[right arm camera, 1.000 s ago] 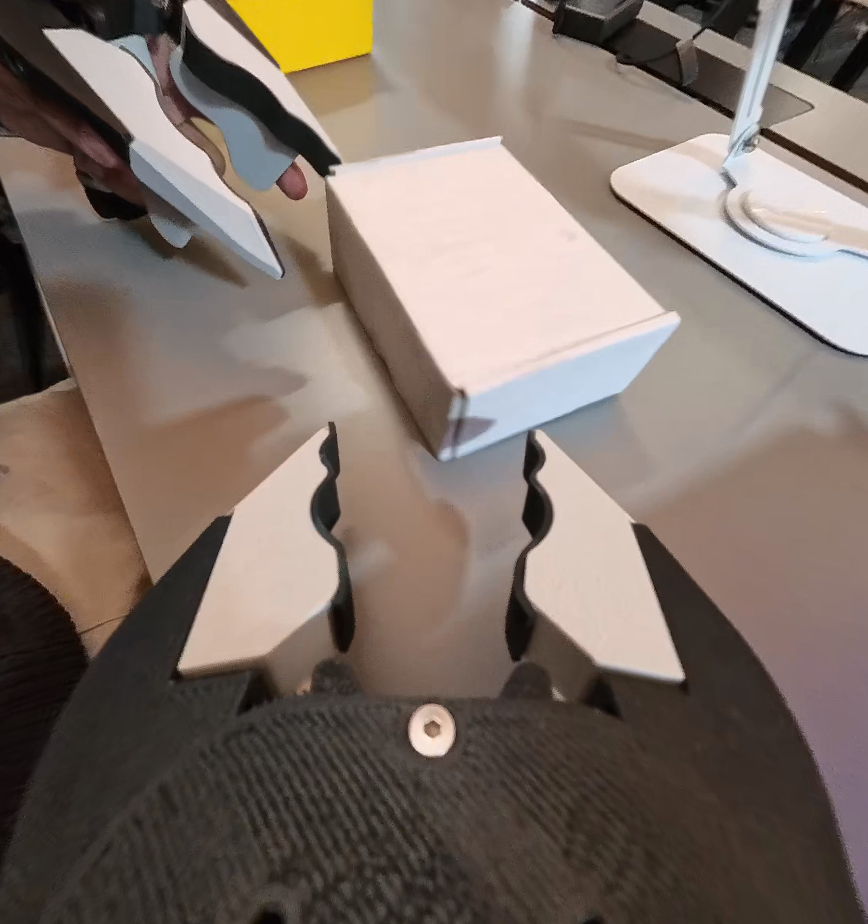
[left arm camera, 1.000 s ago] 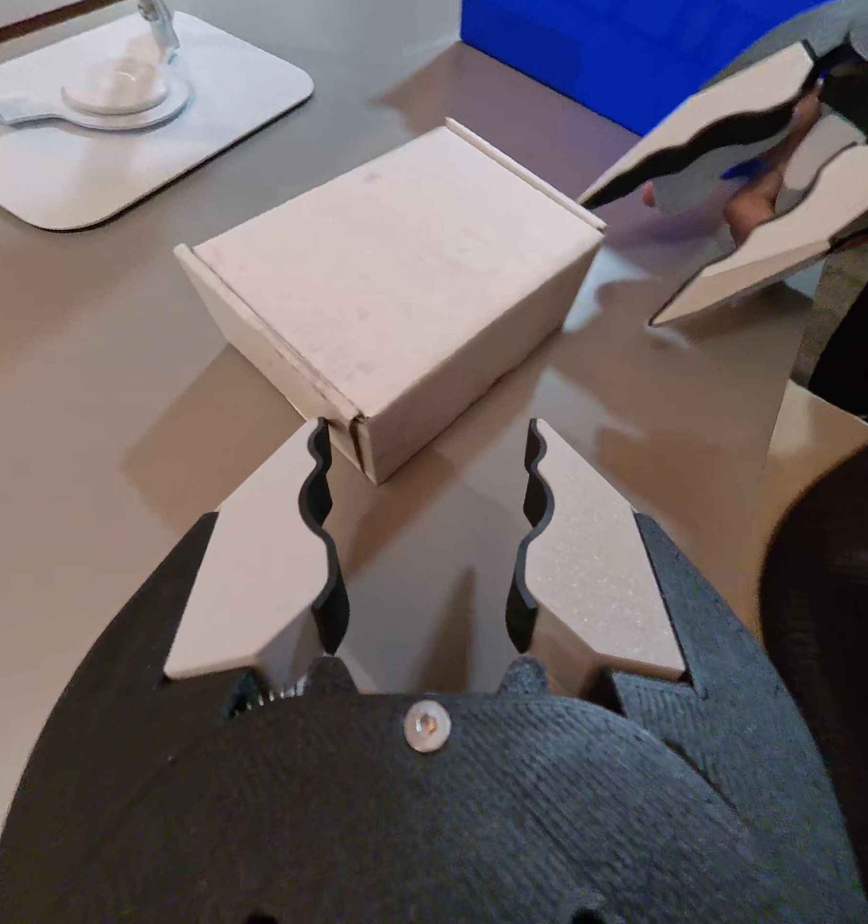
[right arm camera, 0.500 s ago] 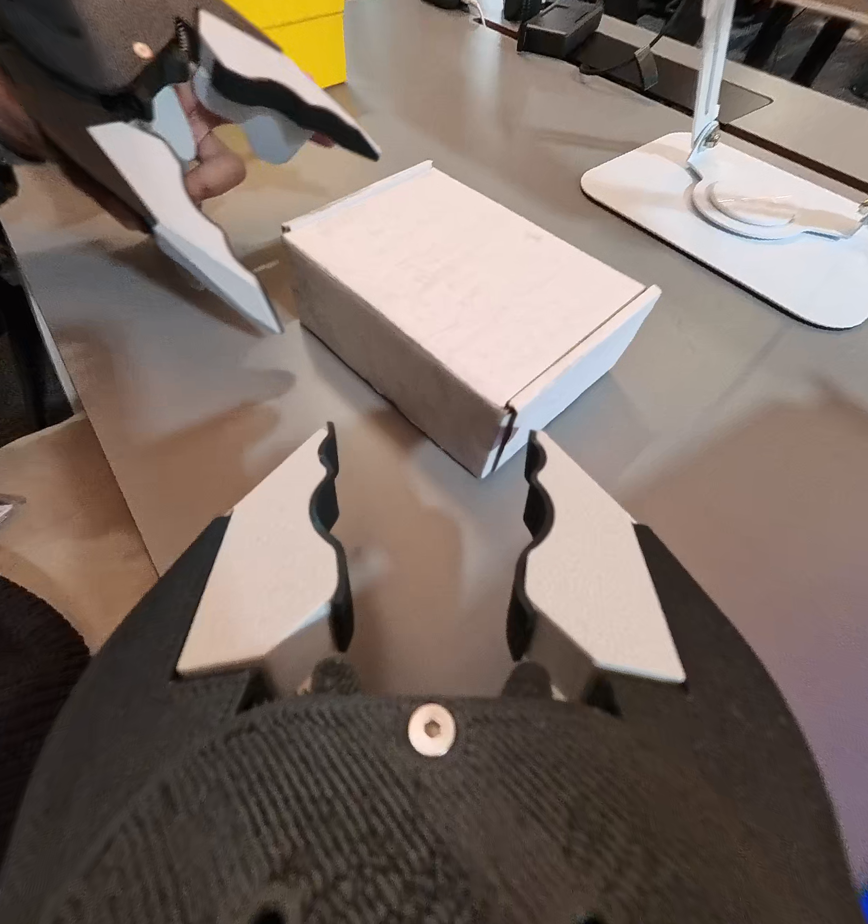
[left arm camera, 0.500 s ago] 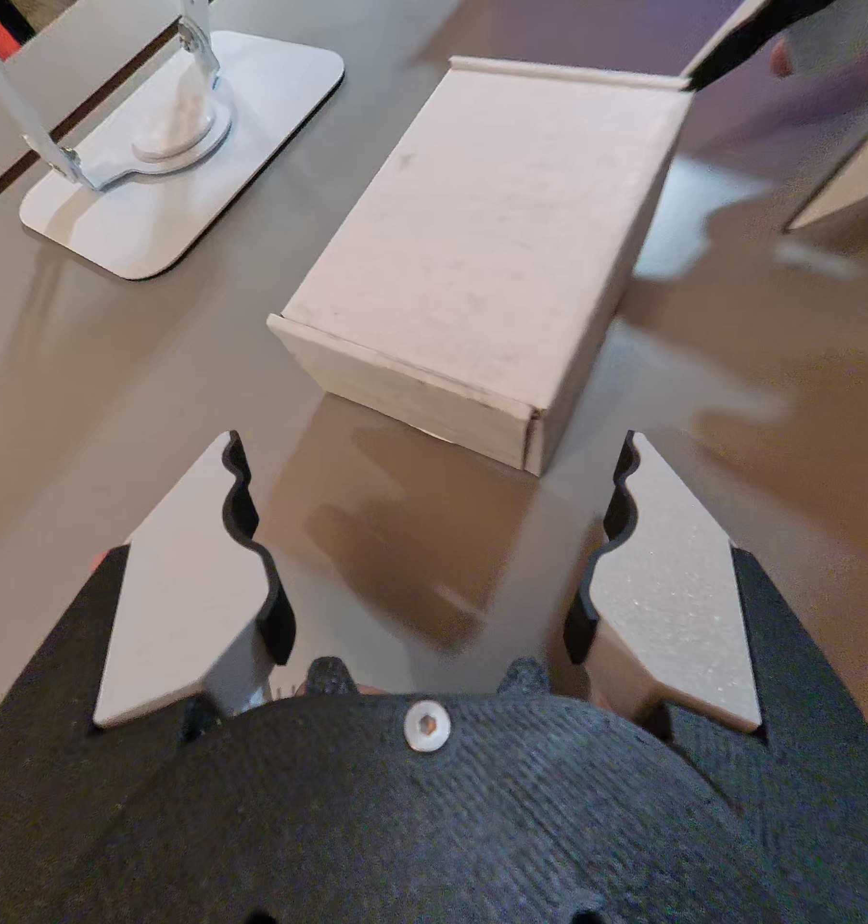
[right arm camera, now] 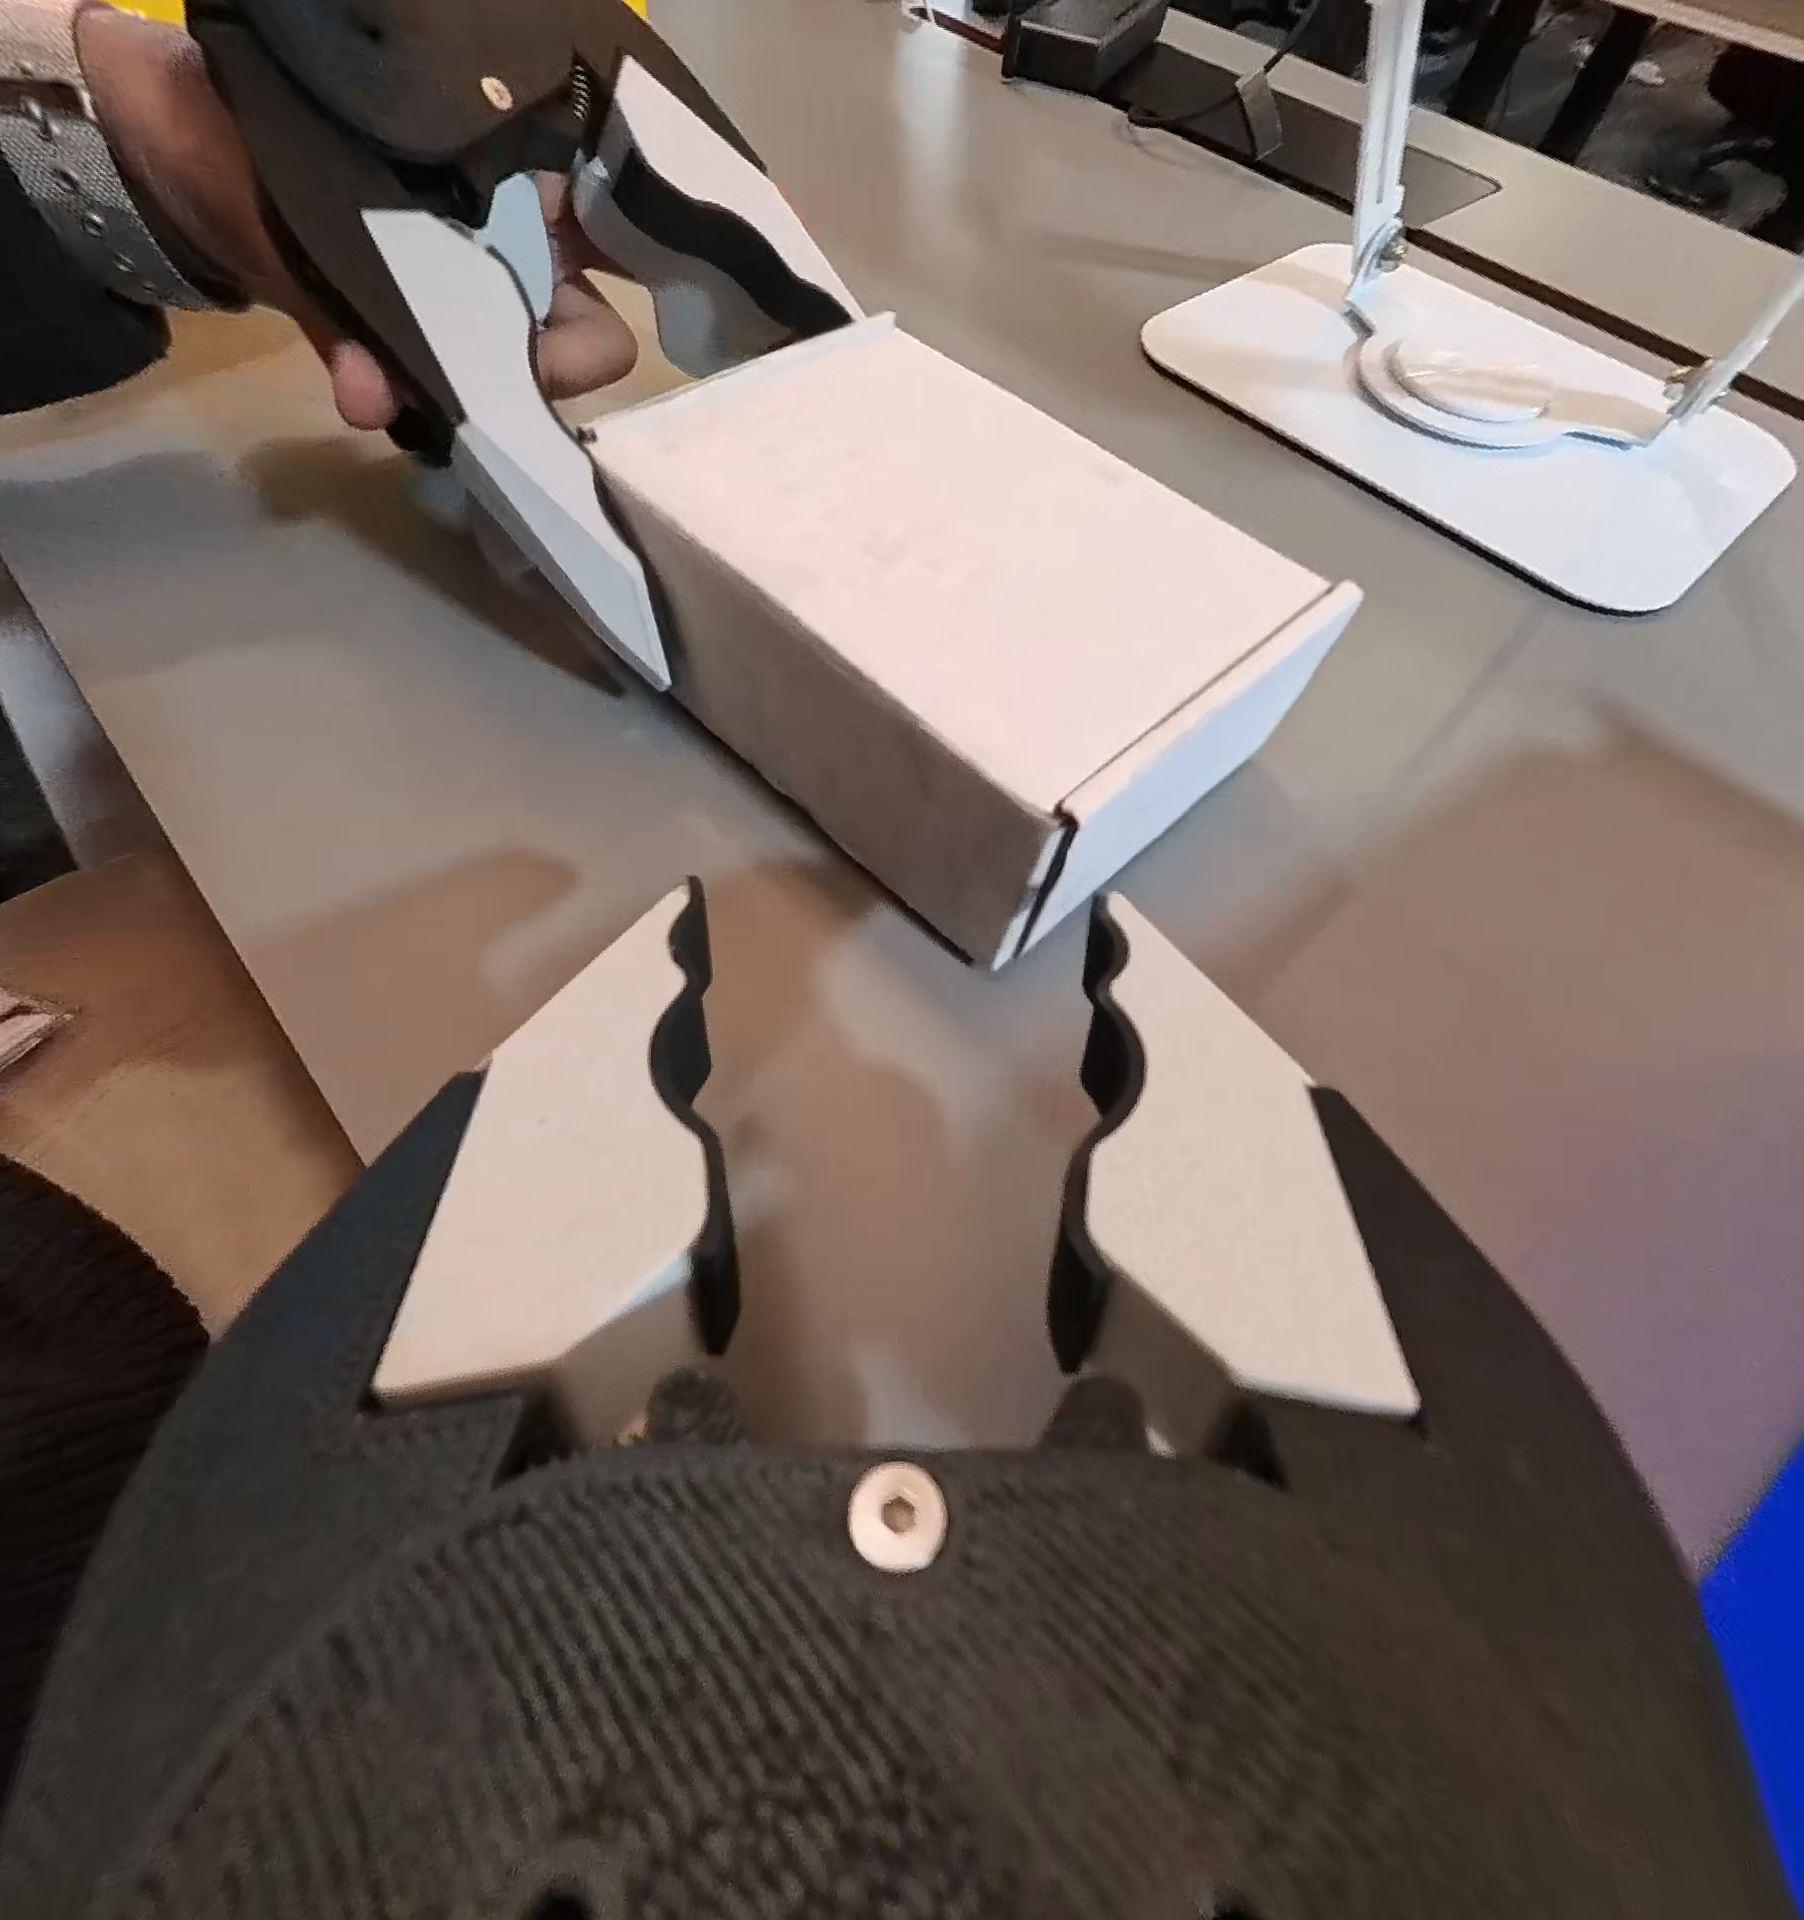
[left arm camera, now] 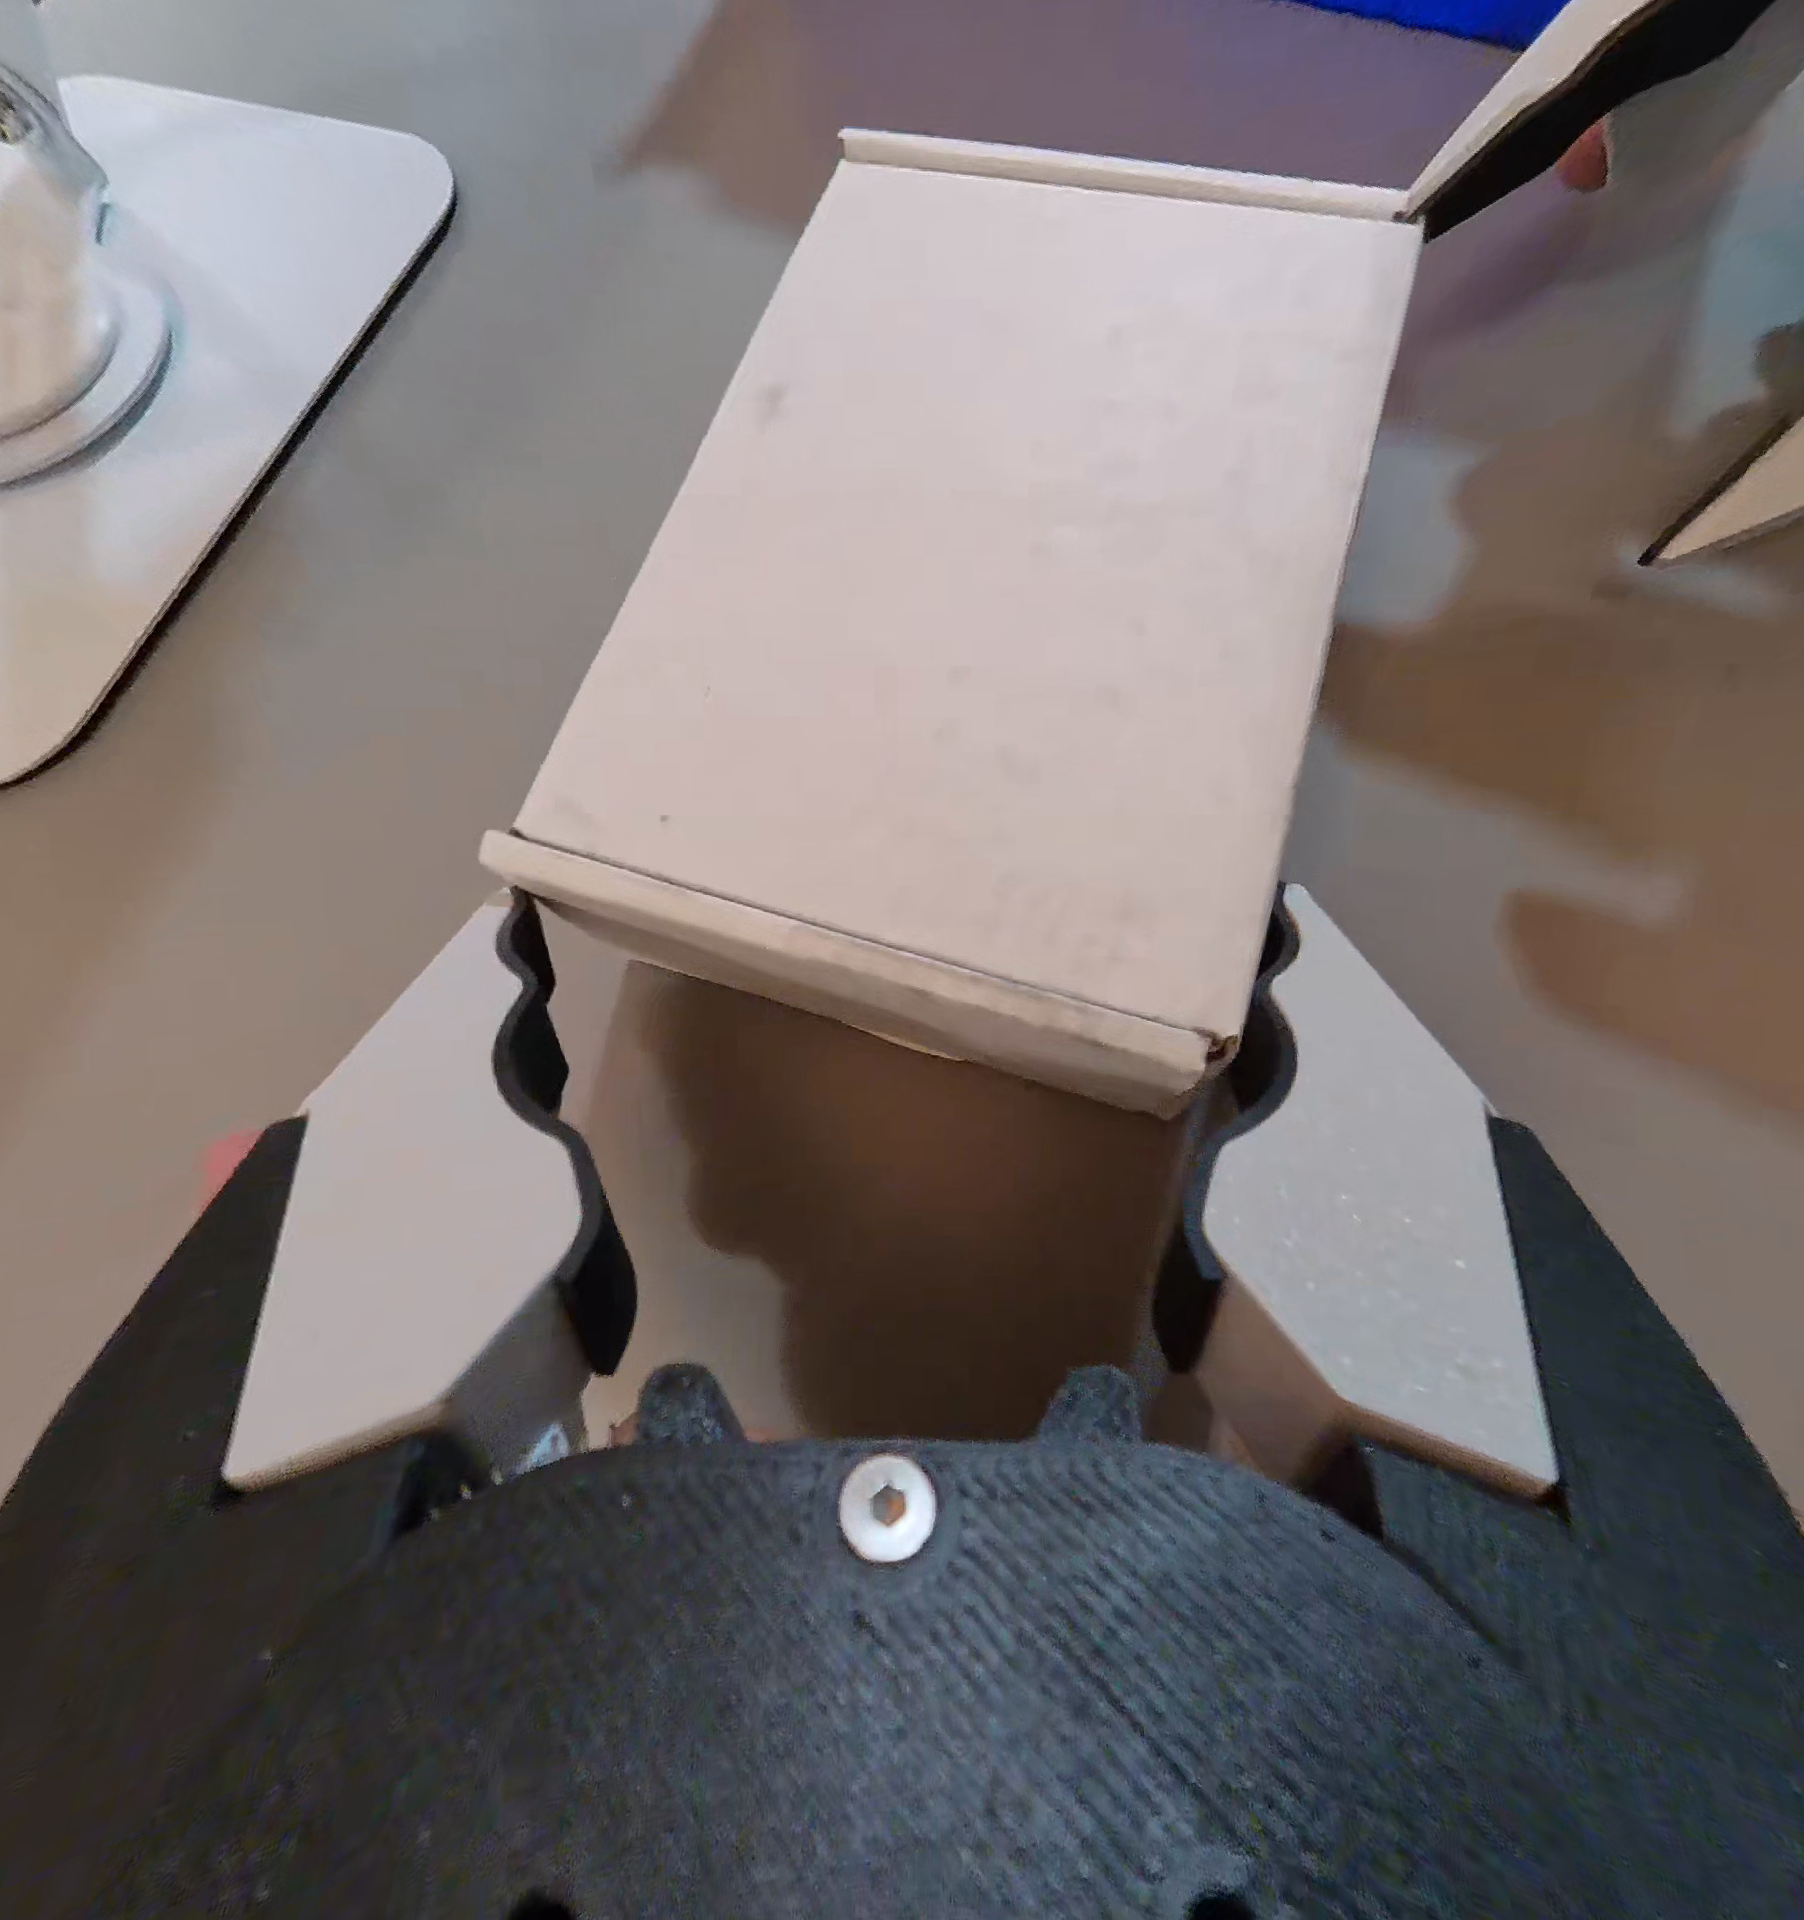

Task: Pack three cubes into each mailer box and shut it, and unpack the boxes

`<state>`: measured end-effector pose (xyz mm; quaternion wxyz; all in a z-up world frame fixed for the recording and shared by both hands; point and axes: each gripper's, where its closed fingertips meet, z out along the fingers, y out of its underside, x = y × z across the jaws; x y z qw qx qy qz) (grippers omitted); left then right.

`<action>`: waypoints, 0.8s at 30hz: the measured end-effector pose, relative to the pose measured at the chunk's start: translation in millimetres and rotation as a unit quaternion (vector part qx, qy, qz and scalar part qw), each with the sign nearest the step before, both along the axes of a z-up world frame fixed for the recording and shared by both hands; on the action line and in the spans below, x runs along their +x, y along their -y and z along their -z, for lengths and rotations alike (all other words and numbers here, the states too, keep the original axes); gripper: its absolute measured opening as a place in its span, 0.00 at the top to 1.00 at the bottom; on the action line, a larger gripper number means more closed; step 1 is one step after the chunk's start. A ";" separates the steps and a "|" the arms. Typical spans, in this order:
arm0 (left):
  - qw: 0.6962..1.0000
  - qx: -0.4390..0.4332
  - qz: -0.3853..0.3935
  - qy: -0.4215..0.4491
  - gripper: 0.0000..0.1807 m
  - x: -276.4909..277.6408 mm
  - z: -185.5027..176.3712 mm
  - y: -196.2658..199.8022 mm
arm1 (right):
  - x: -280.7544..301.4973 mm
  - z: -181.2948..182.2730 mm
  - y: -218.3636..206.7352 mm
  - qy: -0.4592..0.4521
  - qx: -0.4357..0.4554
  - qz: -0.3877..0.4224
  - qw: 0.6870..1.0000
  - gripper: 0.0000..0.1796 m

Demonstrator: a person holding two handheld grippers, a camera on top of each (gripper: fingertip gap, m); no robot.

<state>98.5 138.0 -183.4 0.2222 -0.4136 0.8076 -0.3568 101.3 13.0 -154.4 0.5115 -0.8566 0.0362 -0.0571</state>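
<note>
Left wrist view: left gripper point(left arm camera: 893, 1013) spread, straddling the shut box's point(left arm camera: 981, 540) near end; right gripper point(right arm camera: 893, 1029) spread, just beside its other end.

Hiding whatever lies inside: the closed mailer box point(left arm camera: 960, 582). Running off the left wrist view's top right corner, with only two finger blades showing: the right gripper point(left arm camera: 1563, 343). Getting cropped at the right wrist view's edges: a blue bin point(right arm camera: 1781, 1621), a yellow bin point(right arm camera: 633, 8), and the white stand point(right arm camera: 1480, 416), post cut short.
</note>
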 end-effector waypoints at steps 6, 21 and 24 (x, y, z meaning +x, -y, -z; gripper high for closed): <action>0.997 -0.069 -0.017 -0.014 0.57 -3.9 -9.7 1.6 | 15.6 -12.9 15.2 0.067 0.017 0.024 0.997 0.60; 0.999 0.041 -0.013 -0.017 0.38 -0.3 11.5 4.3 | 29.9 12.7 -6.8 0.044 -0.046 0.030 0.998 0.52; 0.996 0.069 0.013 0.049 0.31 23.6 -5.1 0.5 | 23.7 20.9 -8.4 0.031 -0.068 0.014 0.997 0.51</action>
